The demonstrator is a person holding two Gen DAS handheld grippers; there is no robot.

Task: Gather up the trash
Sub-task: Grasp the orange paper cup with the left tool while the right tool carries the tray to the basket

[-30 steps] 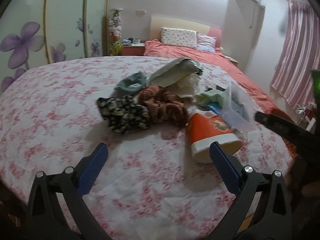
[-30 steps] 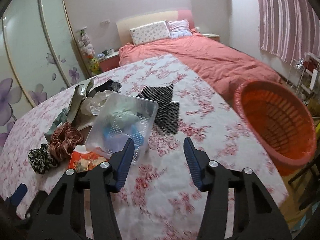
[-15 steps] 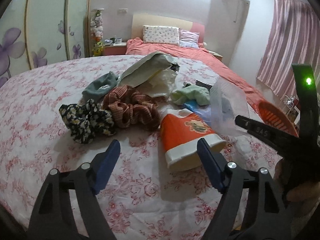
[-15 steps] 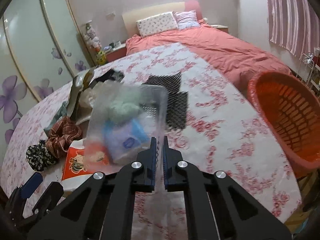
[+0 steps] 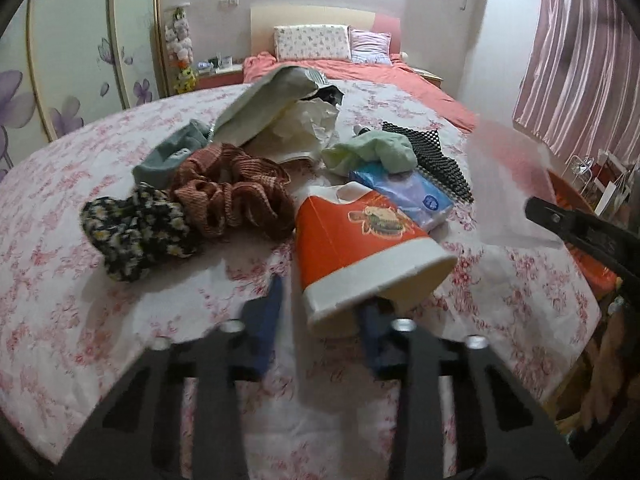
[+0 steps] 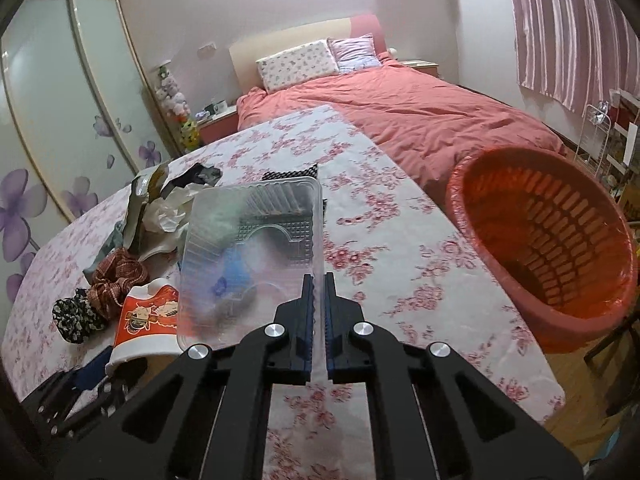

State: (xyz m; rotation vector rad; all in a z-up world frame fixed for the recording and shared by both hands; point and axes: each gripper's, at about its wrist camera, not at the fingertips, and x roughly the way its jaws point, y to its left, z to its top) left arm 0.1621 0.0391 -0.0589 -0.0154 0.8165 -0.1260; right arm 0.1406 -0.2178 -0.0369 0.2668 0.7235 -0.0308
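Note:
An orange and white paper cup (image 5: 360, 248) lies on its side on the floral tablecloth; it also shows in the right wrist view (image 6: 144, 324). My left gripper (image 5: 320, 312) has its jaws closing around the cup's white rim, one blue finger (image 5: 264, 320) left of it, the other partly hidden under it. My right gripper (image 6: 318, 300) is shut on the edge of a clear plastic tray (image 6: 256, 256) and holds it lifted above the table. The tray shows blurred in the left wrist view (image 5: 508, 184). An orange basket (image 6: 548, 248) stands to the right.
On the table lie a floral scrunchie (image 5: 132, 232), a brown scrunchie (image 5: 232, 196), a grey-green cloth (image 5: 176, 152), a crumpled bag (image 5: 276, 108), a green cloth (image 5: 376, 152), a blue tissue pack (image 5: 408, 196) and black mesh (image 5: 432, 160). A bed (image 6: 420, 108) lies behind.
My left gripper moved up to the paper cup and its jaws narrowed around the rim. My right gripper shut on the clear tray and lifted it off the table.

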